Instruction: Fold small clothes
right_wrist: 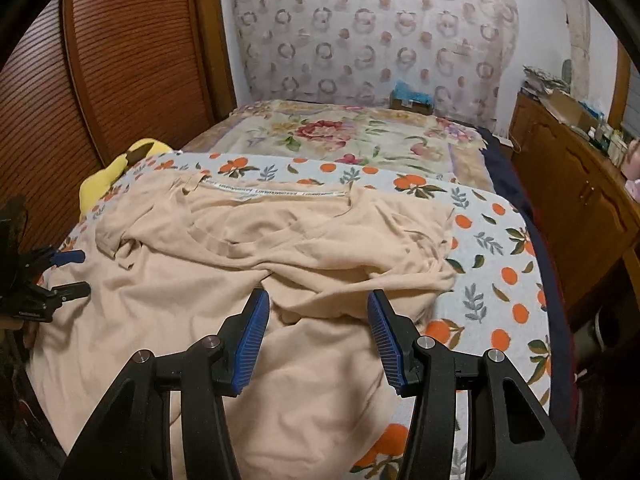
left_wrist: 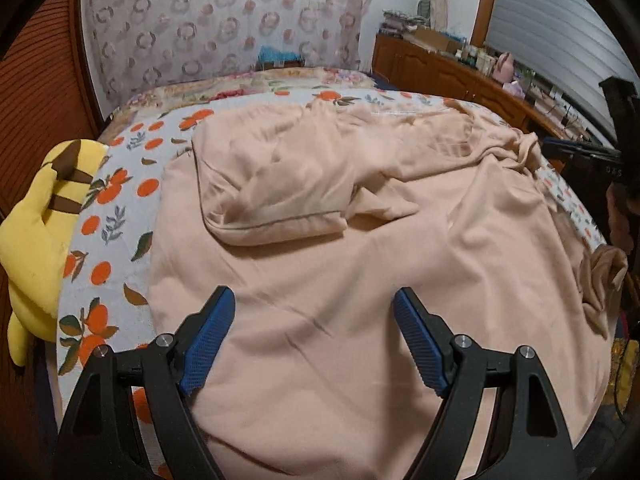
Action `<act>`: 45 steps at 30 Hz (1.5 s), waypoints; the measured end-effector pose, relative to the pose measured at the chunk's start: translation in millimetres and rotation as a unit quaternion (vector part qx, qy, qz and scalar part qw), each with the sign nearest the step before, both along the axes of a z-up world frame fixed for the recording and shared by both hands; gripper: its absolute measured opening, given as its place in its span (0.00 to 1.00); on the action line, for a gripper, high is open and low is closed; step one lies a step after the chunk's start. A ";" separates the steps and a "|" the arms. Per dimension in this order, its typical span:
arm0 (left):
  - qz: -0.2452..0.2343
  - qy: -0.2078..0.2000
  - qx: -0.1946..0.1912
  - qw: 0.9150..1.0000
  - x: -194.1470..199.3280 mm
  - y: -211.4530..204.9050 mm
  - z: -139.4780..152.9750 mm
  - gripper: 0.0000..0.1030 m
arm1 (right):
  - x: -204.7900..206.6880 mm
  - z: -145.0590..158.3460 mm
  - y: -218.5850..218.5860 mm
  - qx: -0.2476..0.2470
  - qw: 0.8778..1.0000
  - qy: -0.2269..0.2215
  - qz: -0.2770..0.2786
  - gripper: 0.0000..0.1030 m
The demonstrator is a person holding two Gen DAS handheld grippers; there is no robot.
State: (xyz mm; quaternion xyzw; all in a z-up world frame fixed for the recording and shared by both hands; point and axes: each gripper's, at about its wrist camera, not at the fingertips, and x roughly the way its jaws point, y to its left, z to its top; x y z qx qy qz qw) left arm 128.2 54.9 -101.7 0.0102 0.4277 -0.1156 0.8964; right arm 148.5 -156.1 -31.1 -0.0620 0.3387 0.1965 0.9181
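Evidently spread on the bed (right_wrist: 496, 240) for folding, the peach shirt (right_wrist: 248, 280) lies rumpled; both hand-held grippers, left (left_wrist: 314, 300) and right (right_wrist: 318, 304), hover released.

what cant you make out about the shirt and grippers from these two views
- Peach shirt hem: left wrist view, cut off by the bottom edge and left gripper.
- Lettering on neck tape: right wrist view, too small.
- Right gripper: jaws apart over bunched cloth; contact unclear.
- Yellow plush toy: cut off at the left edge.
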 end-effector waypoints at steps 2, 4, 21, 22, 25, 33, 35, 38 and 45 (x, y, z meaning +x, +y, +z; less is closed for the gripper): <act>-0.001 0.002 0.004 1.000 -1.0 -1.5 -0.4 0.80 | -4.7 -1.2 2.5 0.009 1.000 0.004 0.000 0.52; -0.001 0.002 0.012 1.000 -1.2 -3.7 -1.3 0.80 | -9.7 -1.0 5.7 0.027 1.000 0.004 0.000 0.52; -0.003 0.003 0.036 0.999 -1.9 -8.8 -3.9 0.83 | -52.4 -7.2 -3.9 0.018 0.999 -0.015 -0.036 0.51; -0.003 0.003 0.035 0.999 -1.5 -9.3 -4.1 0.83 | -57.3 -1.7 -16.5 0.019 0.998 -0.020 -0.050 0.51; -0.003 0.003 0.036 0.999 -2.0 -9.0 -4.1 0.83 | -71.4 11.1 -51.1 0.006 0.995 -0.032 -0.093 0.51; 0.001 -0.004 0.032 0.999 -2.3 -7.8 -1.5 0.83 | -67.1 7.0 -113.0 -0.015 0.987 -0.008 -0.157 0.52; 0.007 -0.021 0.018 1.000 -3.6 -2.7 7.1 0.83 | -62.0 6.8 -105.6 -0.012 0.989 -0.009 -0.144 0.52; 0.019 -0.040 0.005 0.999 -0.3 5.3 22.2 0.83 | -53.9 9.5 -95.7 -0.011 0.992 -0.018 -0.126 0.52; 0.031 -0.060 -0.011 0.998 19.1 17.6 47.7 0.83 | -46.5 17.7 -84.3 -0.019 0.994 -0.039 -0.101 0.52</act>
